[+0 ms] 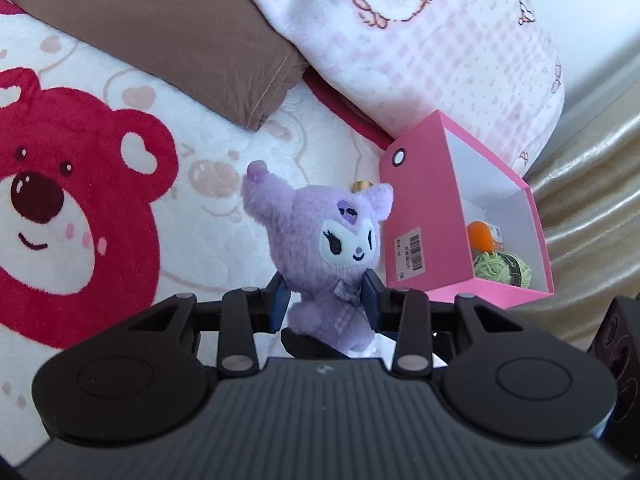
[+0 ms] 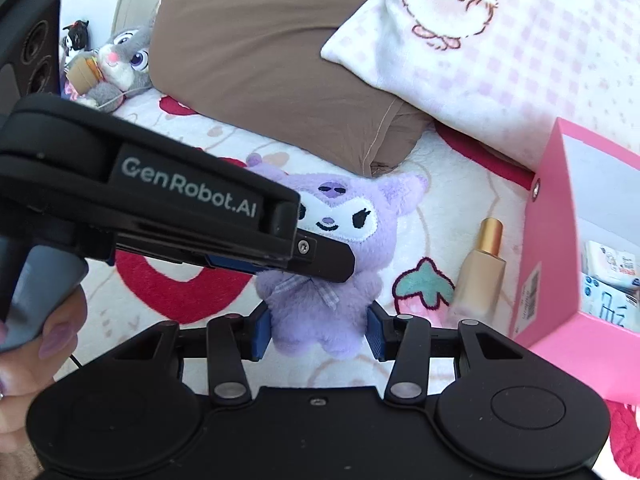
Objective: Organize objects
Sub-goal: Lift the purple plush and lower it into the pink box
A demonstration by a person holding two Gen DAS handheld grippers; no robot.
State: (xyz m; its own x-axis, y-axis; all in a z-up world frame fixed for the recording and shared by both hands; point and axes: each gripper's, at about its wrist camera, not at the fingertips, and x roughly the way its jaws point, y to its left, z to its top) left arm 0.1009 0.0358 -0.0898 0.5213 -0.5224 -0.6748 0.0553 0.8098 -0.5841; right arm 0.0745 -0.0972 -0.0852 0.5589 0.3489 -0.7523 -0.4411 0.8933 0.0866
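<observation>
Fuzzy purple Kuromi plush (image 1: 340, 256) squeezed by both grippers at once, upright over the fleecy bear-print blanket (image 1: 80, 208); left gripper (image 1: 326, 300) pinching it narrow at the neck, blue ribbed pads dug into the fur either side of the gingham bow; right gripper (image 2: 318, 334) clamped on the chubby lower body, pads sunk in at the hips. From the right wrist view, left gripper (image 2: 324, 266) coming in slantwise across the plush's chin, matte black plastic with white lettering, a hand (image 2: 36, 344) with lilac nails wrapped on its grey grip. Boxy pink cardboard bin (image 1: 424, 216) just right of the plush, white inside, barcode sticker on the wall; green yarn ball (image 1: 502, 270) and something round and orange (image 1: 482, 234) at the bottom. Squarish foundation bottle (image 2: 480, 276) with gold cap lying beside the bin. Smooth brown pillow (image 1: 168, 40) and plushy pink-checked pillow (image 1: 420, 60) behind; grey bunny plush (image 2: 120, 64) far back.
</observation>
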